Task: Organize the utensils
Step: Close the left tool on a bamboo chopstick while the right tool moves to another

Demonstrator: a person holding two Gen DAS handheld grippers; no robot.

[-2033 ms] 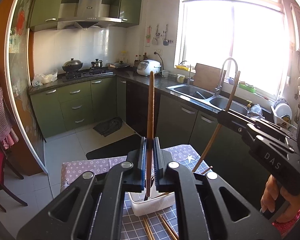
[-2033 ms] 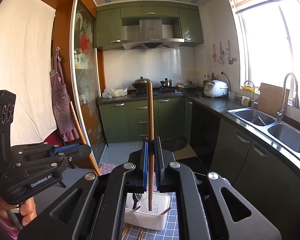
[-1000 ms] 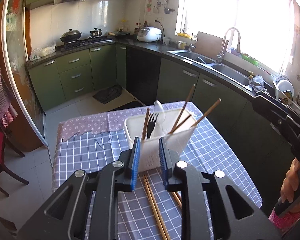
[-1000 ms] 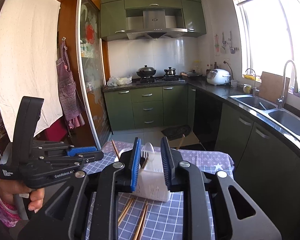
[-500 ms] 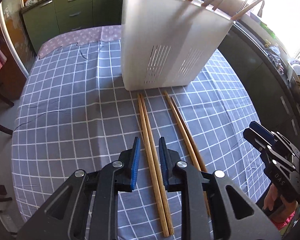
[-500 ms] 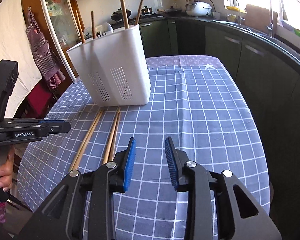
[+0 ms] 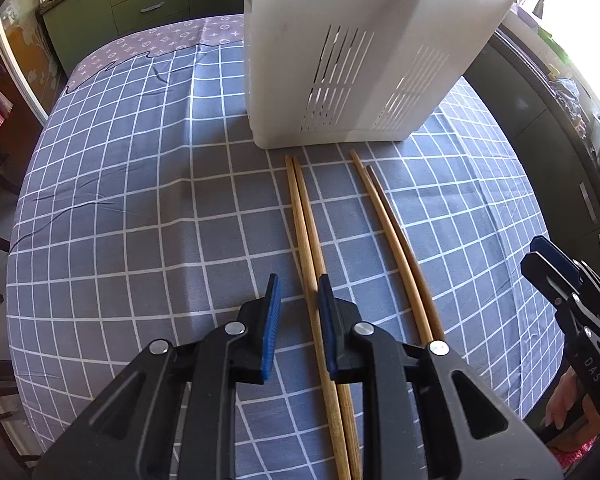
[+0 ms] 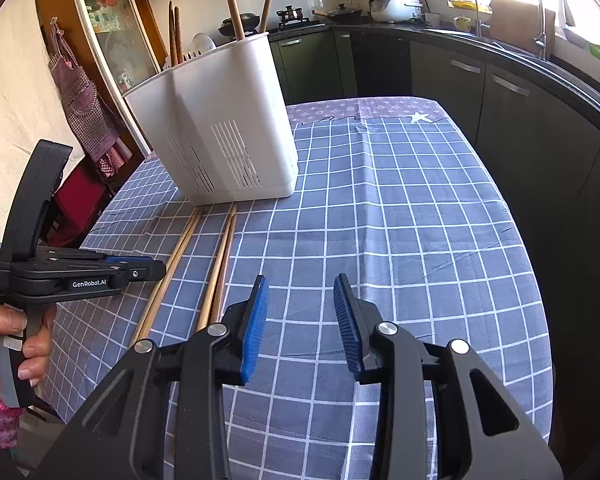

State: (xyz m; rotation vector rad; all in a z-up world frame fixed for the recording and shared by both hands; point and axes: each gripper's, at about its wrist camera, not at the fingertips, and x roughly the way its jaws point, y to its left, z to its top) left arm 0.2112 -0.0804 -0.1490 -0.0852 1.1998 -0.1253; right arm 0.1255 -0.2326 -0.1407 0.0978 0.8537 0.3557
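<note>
Near the table's (image 7: 100,208) middle, in the left wrist view, the left gripper (image 7: 298,300) hangs narrowly parted and empty over the left pair of chopsticks (image 7: 306,216), with a second pair (image 7: 384,204) beside it, both running from the white holder (image 7: 340,52). Over bare cloth toward the near edge, the right wrist view shows the right gripper (image 8: 300,300), its jaws just opened wider with nothing between them, chopsticks (image 8: 220,264) to its left.

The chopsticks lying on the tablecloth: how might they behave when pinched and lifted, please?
The chopsticks look thin, round and smooth, so they would probably roll or slip. Being long, one pinched near its end would likely pivot. They look stiff and light.
</note>
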